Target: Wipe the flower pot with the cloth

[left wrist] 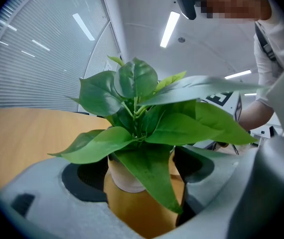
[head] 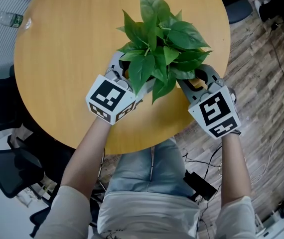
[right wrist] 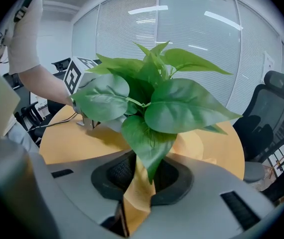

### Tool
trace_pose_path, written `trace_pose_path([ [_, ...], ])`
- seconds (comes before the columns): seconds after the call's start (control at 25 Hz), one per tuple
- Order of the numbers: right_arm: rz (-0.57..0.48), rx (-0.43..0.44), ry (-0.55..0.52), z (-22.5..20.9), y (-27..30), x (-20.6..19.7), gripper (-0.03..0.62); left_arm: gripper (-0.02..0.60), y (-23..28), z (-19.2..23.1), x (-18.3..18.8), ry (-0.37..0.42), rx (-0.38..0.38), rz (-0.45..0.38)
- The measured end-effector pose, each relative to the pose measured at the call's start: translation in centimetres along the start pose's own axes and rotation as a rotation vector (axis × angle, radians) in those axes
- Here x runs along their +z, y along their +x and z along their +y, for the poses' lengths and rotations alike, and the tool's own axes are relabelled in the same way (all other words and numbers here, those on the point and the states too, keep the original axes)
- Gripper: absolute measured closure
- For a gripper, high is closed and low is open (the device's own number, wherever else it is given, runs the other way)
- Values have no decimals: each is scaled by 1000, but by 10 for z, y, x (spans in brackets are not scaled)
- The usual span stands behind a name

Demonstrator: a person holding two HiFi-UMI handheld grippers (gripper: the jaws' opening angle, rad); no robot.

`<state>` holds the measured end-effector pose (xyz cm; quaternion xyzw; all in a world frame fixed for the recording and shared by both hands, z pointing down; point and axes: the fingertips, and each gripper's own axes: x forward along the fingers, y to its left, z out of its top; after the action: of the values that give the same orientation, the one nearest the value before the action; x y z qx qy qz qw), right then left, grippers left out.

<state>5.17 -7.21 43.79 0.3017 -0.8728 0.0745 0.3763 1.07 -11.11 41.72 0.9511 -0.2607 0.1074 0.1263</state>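
A leafy green plant (head: 162, 49) stands near the front edge of the round wooden table (head: 67, 44). Its leaves hide the pot in the head view. In the left gripper view the pale flower pot (left wrist: 124, 176) sits between the jaws of my left gripper (left wrist: 142, 180), whose pads lie against its sides. The left gripper (head: 124, 71) is at the plant's left. At the plant's right, my right gripper (head: 198, 79) is shut on a yellow-orange cloth (right wrist: 134, 198). The cloth (head: 197, 83) reaches in under the leaves toward the pot.
A plastic bottle (head: 7, 19) lies at the table's far left rim. A black office chair (head: 7, 168) stands at the lower left, another chair (right wrist: 276, 113) past the table. Cables (head: 281, 83) run over the wooden floor on the right.
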Motion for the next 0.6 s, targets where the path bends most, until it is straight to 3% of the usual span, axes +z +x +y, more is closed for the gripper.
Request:
trace_pose_path([
  [0.6, -14, 39, -6, 22, 8, 6, 528, 153, -1, 5, -1, -45, 138, 9],
])
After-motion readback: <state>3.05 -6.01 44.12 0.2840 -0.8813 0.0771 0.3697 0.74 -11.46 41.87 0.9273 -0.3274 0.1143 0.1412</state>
